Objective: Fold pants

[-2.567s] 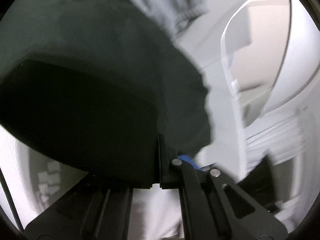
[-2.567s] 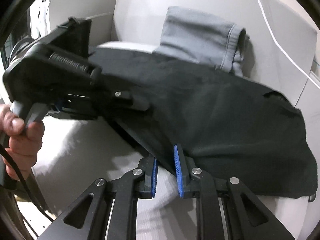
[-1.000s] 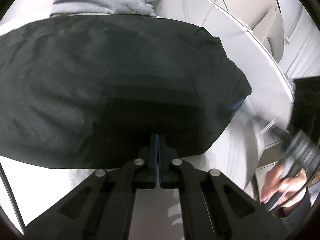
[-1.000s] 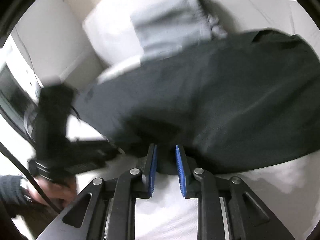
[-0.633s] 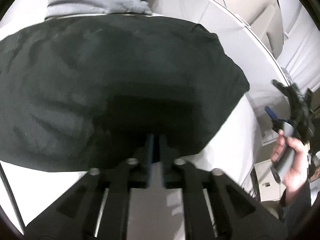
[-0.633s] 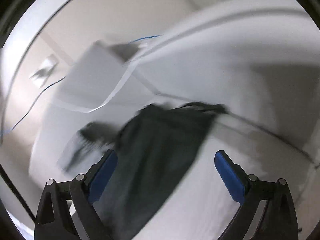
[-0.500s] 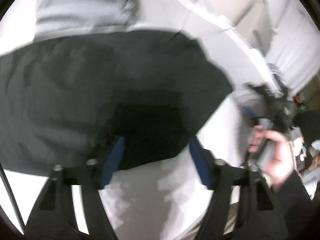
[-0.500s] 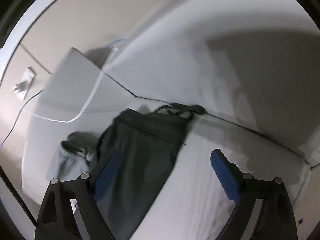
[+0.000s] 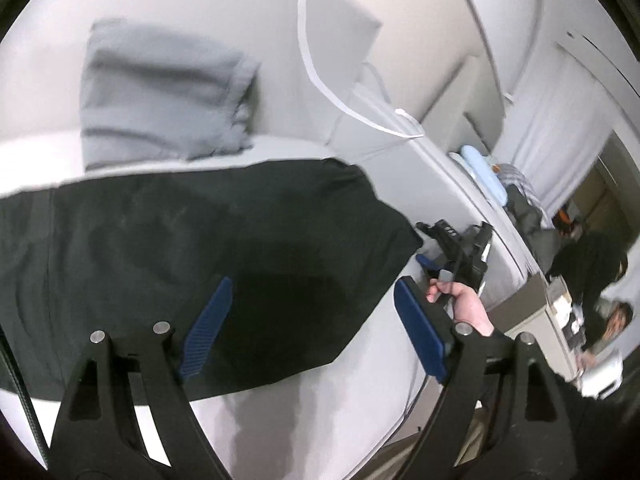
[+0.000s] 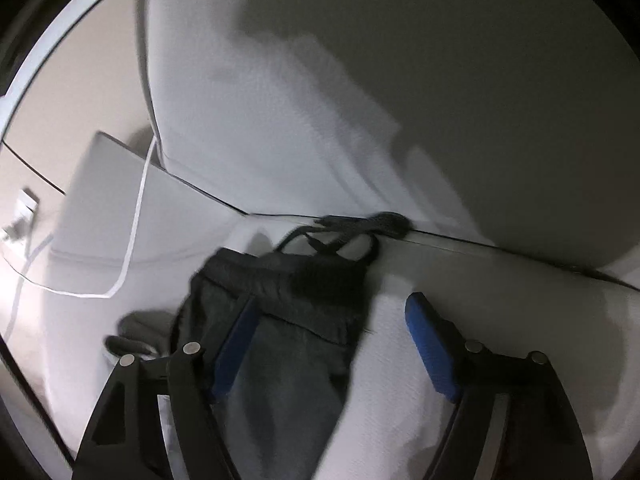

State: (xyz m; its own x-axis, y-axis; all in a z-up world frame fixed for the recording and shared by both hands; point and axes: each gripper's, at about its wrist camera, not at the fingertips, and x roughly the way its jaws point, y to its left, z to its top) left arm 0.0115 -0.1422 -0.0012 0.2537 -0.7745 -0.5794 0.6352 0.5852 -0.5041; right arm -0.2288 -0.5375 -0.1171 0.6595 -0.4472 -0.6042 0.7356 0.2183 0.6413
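The black pants (image 9: 208,256) lie folded flat on the white bed (image 9: 304,412). My left gripper (image 9: 312,320) hovers above their near edge, its jaws opening with nothing pinched between the blue pads (image 9: 206,330). The right gripper (image 9: 425,245) shows off the pants' right end, held by a hand (image 9: 466,308). In the right wrist view the pants (image 10: 280,300) are seen from the waistband end, with the drawstring (image 10: 340,236) trailing. There my right gripper (image 10: 332,340) stands above them, its jaws wide but closing, and its pads touch no cloth.
A folded grey garment (image 9: 160,92) lies behind the pants, also seen as a grey garment (image 10: 132,340) in the right wrist view. A white cable (image 9: 340,100) runs over the headboard. A person in dark clothes (image 9: 588,272) sits far right, beside piled laundry (image 9: 516,196).
Both grippers let go of the black pants and opened wide. The left one rose and drew back. The right one swung off to the waistband end of the pants.
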